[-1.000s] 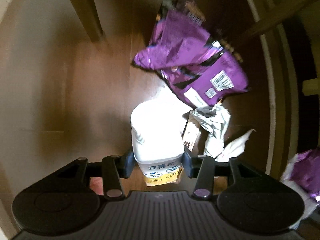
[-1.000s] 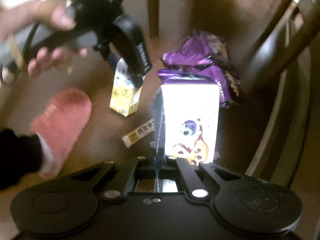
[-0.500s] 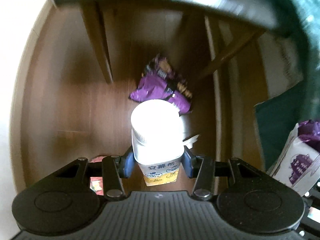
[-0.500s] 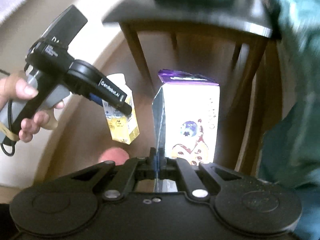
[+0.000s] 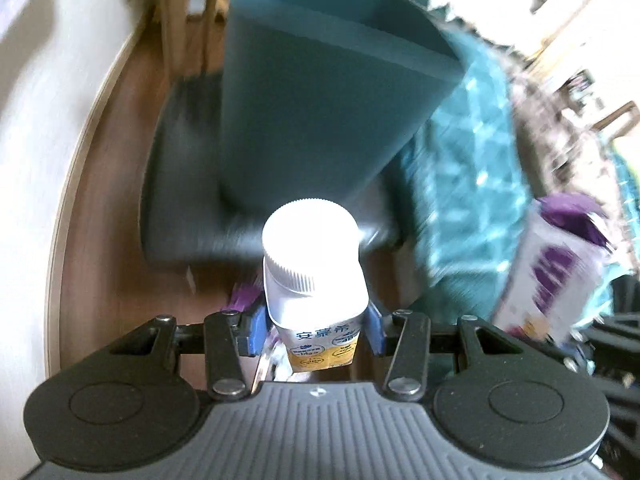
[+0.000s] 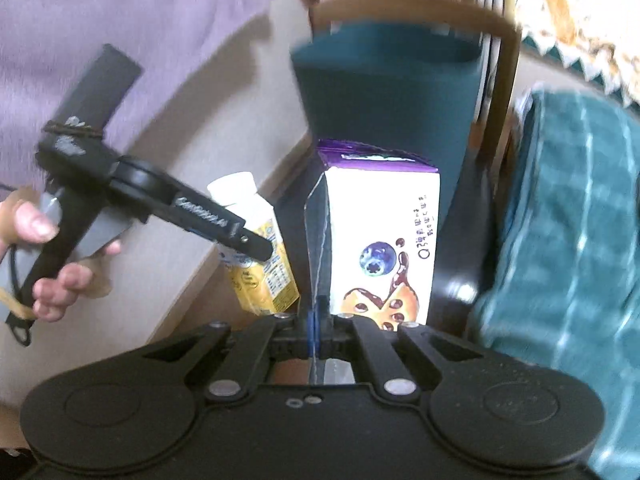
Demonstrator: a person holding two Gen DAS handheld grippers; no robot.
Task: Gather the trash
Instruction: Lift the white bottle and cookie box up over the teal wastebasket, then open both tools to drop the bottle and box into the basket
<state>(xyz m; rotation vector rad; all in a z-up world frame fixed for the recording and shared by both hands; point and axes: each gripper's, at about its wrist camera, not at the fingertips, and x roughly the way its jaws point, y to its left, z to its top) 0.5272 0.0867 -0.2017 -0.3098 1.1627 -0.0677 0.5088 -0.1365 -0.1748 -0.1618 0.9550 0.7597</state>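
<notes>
Your left tool (image 5: 314, 330) covers the lower sides of the white-capped bottle (image 5: 312, 264), and its small label print is too fine to read. The teal bin (image 5: 320, 92) is smeared by blur, with its top cut off by the left-wrist picture's edge. At that picture's right, the purple-and-white carton (image 5: 552, 276) is blurred, its foot lost behind dark shapes you cannot make out. In your right tool (image 6: 316, 324), the carton's bottom edge disappears between the closed pads. The hand (image 6: 44, 264) at far left is cut by the frame.
</notes>
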